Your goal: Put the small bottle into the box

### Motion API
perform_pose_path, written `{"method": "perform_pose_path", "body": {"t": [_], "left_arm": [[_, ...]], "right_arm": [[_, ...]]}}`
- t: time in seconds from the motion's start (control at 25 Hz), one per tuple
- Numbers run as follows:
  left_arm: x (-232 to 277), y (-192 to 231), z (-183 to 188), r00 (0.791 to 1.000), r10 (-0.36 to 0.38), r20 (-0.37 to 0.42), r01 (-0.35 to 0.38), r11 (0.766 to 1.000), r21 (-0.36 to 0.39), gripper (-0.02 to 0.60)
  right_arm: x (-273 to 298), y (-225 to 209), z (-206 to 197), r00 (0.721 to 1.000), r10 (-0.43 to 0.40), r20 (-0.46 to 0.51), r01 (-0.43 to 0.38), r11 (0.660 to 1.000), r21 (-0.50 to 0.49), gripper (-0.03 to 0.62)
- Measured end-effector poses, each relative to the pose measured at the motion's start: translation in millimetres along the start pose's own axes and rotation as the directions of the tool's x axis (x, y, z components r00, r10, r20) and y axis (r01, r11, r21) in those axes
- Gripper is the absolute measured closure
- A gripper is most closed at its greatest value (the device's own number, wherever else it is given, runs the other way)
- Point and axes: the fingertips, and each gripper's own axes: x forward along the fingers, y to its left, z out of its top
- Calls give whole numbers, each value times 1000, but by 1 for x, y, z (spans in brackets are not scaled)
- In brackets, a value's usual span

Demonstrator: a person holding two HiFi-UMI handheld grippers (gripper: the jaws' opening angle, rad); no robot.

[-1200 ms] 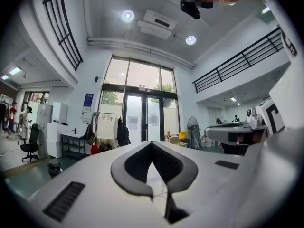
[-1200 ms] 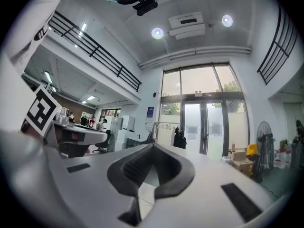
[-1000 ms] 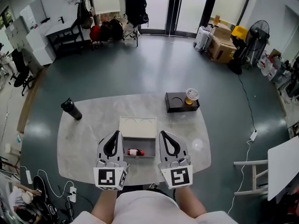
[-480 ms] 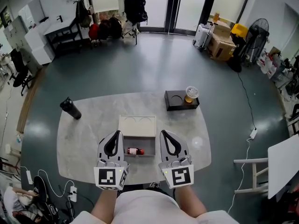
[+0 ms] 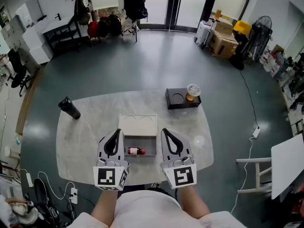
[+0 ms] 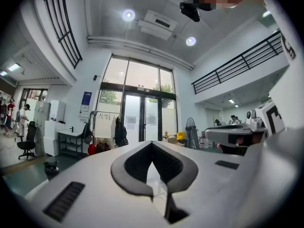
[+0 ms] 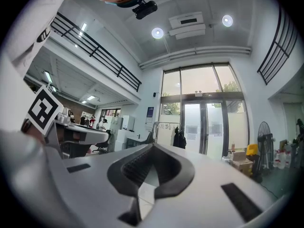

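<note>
Nearest the person, the left claw (image 5: 116,136) hangs low over the tabletop's front edge with its jaws pressed together on nothing. The left gripper view shows the dark pads meeting with only the room beyond. The right claw (image 5: 167,136) mirrors it on the other side, jaws together and empty too.

Right between the two claws lies the small clear bottle with a red cap (image 5: 136,151). It is on its side, inside the white open box (image 5: 137,125), whose lid is flipped back away from the person. Neither claw touches the bottle. By the look of it, the job is done: the bottle is in and both claws are clear. At most the lid remains to be closed, though the task doesn't ask for that.

Further out on the pale marble tabletop (image 5: 80,141), a black flask (image 5: 69,108) lies off to the left. A black tray (image 5: 176,99) sits at the far right, with a clear cup of amber drink (image 5: 192,92) on it.
</note>
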Motion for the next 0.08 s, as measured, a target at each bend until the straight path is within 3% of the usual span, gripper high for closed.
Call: {"method": "perform_pose_path", "body": {"t": [0.08], "left_arm": [[1,2,0,1000,-2,-1,2,1000,-6,561]], "right_arm": [[2,-1,0,1000,-3,0,3,1000,1,569]]}}
